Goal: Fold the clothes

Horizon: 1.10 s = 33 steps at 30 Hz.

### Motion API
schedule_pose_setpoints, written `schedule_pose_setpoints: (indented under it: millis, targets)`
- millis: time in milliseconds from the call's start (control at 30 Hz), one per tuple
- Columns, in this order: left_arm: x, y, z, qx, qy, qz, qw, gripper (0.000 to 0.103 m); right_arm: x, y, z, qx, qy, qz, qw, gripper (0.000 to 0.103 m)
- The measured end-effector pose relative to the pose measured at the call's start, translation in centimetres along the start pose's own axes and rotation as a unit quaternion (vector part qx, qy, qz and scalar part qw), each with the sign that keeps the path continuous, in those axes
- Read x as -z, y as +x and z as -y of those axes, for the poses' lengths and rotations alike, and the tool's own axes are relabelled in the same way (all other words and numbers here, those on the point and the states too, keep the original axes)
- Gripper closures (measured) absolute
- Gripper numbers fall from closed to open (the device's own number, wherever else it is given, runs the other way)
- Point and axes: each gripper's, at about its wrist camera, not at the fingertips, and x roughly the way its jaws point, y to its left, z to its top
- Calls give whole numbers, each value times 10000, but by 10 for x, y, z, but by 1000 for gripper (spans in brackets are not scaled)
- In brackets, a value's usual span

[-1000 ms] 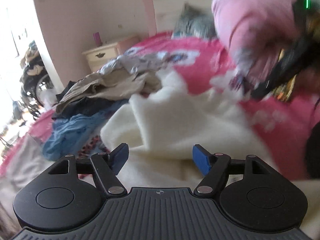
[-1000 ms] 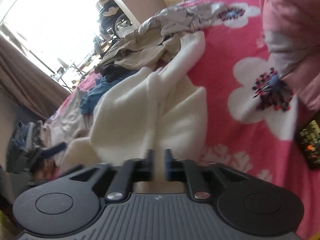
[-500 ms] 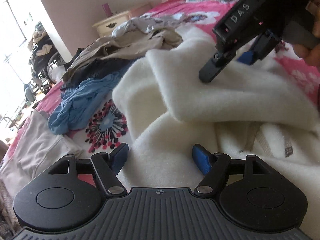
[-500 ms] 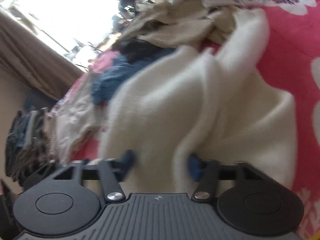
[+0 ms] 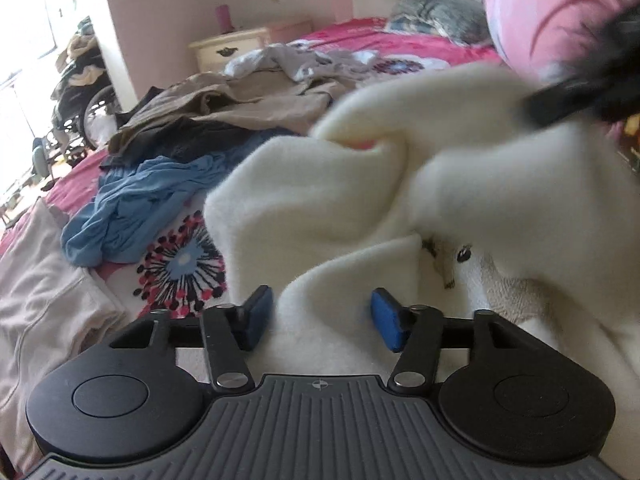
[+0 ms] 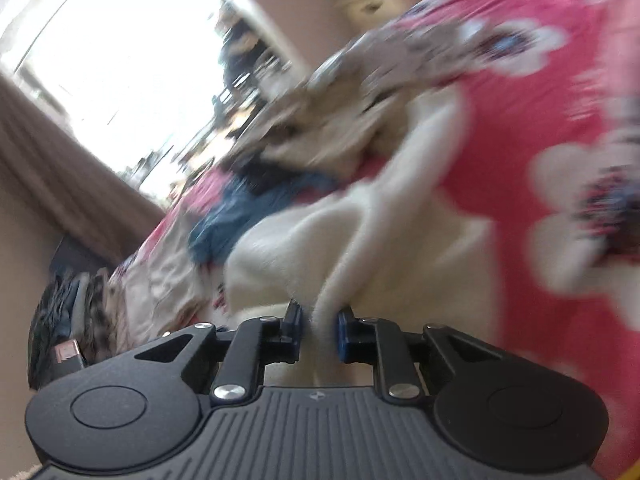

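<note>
Cream fleece garment (image 5: pixel 360 200) lies bunched on the pink floral bedspread (image 5: pixel 400 46), directly ahead of both grippers. Left gripper (image 5: pixel 318 318): jaws closing, a fleece fold between the blue pads, not yet pinched. Right gripper (image 6: pixel 319 330): jaws closing on a raised ridge of fleece (image 6: pixel 340 264), pads about touching it. Ridge runs away from the right gripper, which is nearer. Blue shirt (image 5: pixel 132 208) and tan clothes pile (image 5: pixel 240 104) crowd the left side.

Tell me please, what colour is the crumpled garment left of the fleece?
Blue garment; clearest in the left wrist view.

Clothes (image 5: pixel 248 120) on pink floral bed (image 5: pixel 400 42)
</note>
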Motion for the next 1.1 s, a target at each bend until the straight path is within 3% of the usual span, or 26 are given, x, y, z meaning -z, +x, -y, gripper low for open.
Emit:
schedule_pose_setpoints:
  millis: [167,333,433,533,600,733,867,933,1000,1033,1100]
  targets:
    - [-4,-1,-6,-228,-281,1,9993,75,18,-63,41,851,346,35,9958,84]
    - [-11,-10,-8,-282,-414,-38,9987,76,41,-62,59,1754,62,-587,9827,80]
    - [-16,-22,-2,-314,-86,67,9994,73,45,-69,55,1867,-184,-676,9799,72]
    - [-26,-34,4,-290,259,281,9988,60,40,-92,40,2044,-553,-233,9770,57]
    - [-38,-34,13,-171,550,478,9972,44,32,-109,31,2175,-830,215,9723,51]
    - [-73,-5,47,143,1161,583,9914,34,9,-108,22,1703,-875,647,9794,47]
    - [-105,56,86,26,1499,339,9881,33,0,-76,24,1085,-411,432,9923,47]
    - [-112,90,96,-128,1431,118,9896,37,2,-65,26,948,-224,326,9947,47]
    - [-114,115,93,-204,1216,-66,9924,59,3,-51,29,948,-91,204,9952,47]
    - [-114,118,85,-199,947,-53,9953,63,3,-48,32,963,-45,167,9952,47]
    - [-112,111,63,-17,247,145,9996,82,-3,-44,37,960,-43,161,9952,47]
